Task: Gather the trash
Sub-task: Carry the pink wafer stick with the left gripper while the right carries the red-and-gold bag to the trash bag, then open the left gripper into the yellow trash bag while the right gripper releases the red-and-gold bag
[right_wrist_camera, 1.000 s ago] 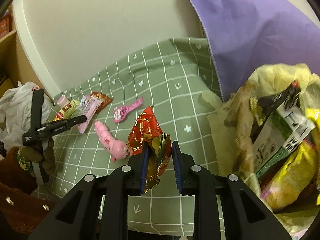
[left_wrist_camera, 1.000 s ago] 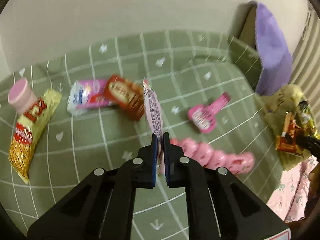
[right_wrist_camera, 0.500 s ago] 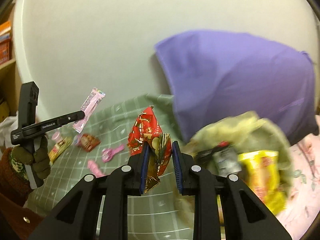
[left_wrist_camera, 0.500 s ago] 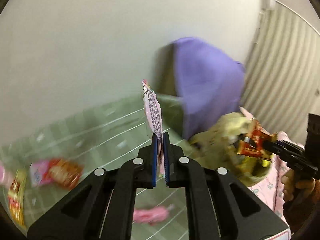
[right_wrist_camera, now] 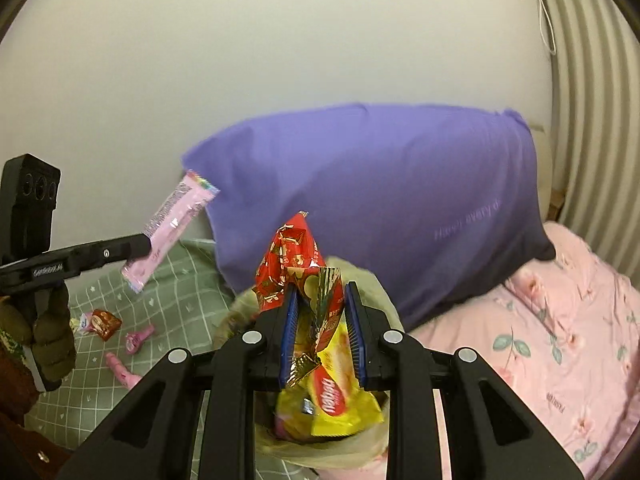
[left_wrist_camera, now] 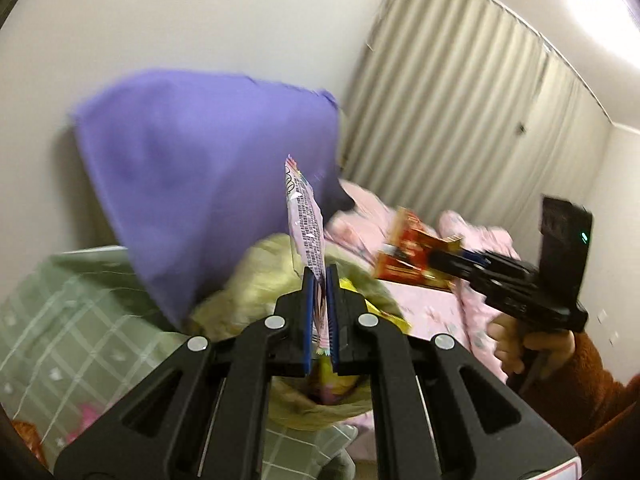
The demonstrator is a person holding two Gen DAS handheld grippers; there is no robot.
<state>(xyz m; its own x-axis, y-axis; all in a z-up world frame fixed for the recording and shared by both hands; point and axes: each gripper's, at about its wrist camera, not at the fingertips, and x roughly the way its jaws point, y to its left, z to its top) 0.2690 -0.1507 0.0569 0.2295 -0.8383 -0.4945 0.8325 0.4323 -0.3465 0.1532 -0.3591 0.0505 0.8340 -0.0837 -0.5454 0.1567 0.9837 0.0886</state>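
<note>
**Both grippers over the trash bag, each holding a wrapper**

The left gripper (left_wrist_camera: 319, 312) has its jaws fully closed on a long pink plastic wrapper (left_wrist_camera: 305, 220) printed with dark text; the wrapper stands nearly upright above the fingertips. In the right wrist view the same wrapper (right_wrist_camera: 172, 224) slants up and to the right from the left gripper (right_wrist_camera: 138, 245), in front of the pale wall.

The right gripper (right_wrist_camera: 320, 332) is closed part-way on a crumpled red and gold foil wrapper (right_wrist_camera: 294, 264), which fills the gap between the blue pads (right_wrist_camera: 289, 332) and rises above them. In the left wrist view that red wrapper (left_wrist_camera: 408, 254) sticks out to the left of the right gripper (left_wrist_camera: 448, 260), above the pink floral bedding (left_wrist_camera: 452, 308).

A pale yellow-green plastic trash bag (right_wrist_camera: 360, 276) sits open directly beneath the right gripper, with a yellow snack packet (right_wrist_camera: 336, 396) visible inside. The left wrist view places the bag (left_wrist_camera: 260, 264) directly beyond and below the left fingertips. A large purple pillow (right_wrist_camera: 380, 200) leans against the wall just behind the bag.

Far left on the green checked bedsheet (right_wrist_camera: 176, 296) lie a red-brown snack packet (right_wrist_camera: 105, 322) and pink plastic toys (right_wrist_camera: 138, 336), well apart from the bag. A gloved hand (right_wrist_camera: 48, 332) holds the left gripper's handle.
</note>
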